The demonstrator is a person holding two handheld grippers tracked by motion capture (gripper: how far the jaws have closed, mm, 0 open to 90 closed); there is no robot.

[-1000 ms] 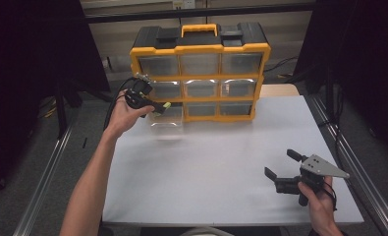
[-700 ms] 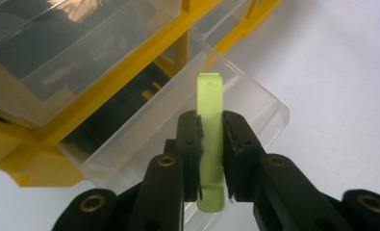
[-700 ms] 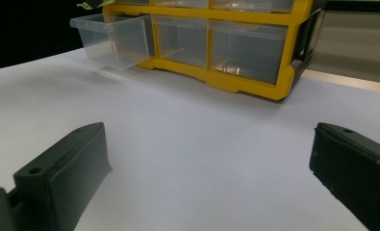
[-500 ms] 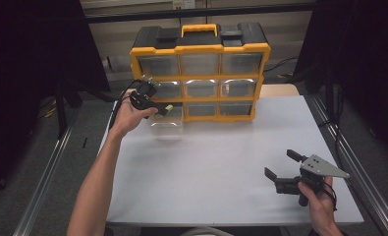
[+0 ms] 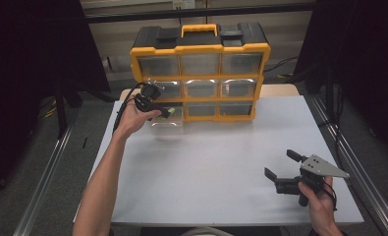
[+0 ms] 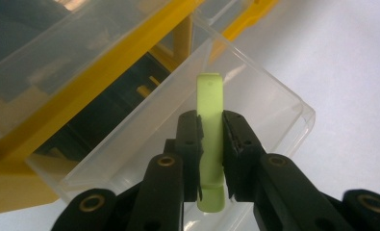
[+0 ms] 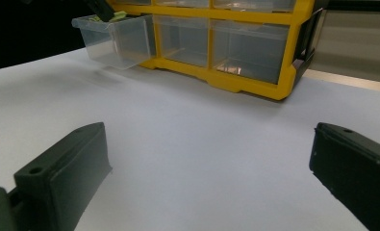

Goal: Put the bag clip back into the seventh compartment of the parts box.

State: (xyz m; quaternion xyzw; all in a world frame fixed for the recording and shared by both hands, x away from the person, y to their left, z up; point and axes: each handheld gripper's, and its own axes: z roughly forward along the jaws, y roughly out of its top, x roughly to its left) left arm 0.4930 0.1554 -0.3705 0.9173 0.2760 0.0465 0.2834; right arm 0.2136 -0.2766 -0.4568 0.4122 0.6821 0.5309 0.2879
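A yellow and black drawer cabinet (image 5: pixel 200 73) stands at the back of the white table (image 5: pixel 221 162). Its bottom-left clear drawer (image 5: pixel 167 123) is pulled out. My left gripper (image 5: pixel 163 111) hangs just over that drawer, shut on a flat light-green piece (image 6: pixel 210 139); the piece pokes out above the open drawer (image 6: pixel 255 106). In the right gripper view the green piece (image 7: pixel 109 17) sits at the drawer's (image 7: pixel 118 41) rim. My right gripper (image 5: pixel 281 164) rests low at the table's front right, open, nothing between its jaws.
The cabinet (image 7: pixel 235 43) has several clear drawers, the others shut. A wide bare stretch of table lies between the two grippers. Metal rails (image 5: pixel 44 182) run along both sides of the table, with dark floor beyond.
My left gripper has shifted slightly right and forward with the green piece, now over the pulled-out drawer. The right gripper has stayed still.
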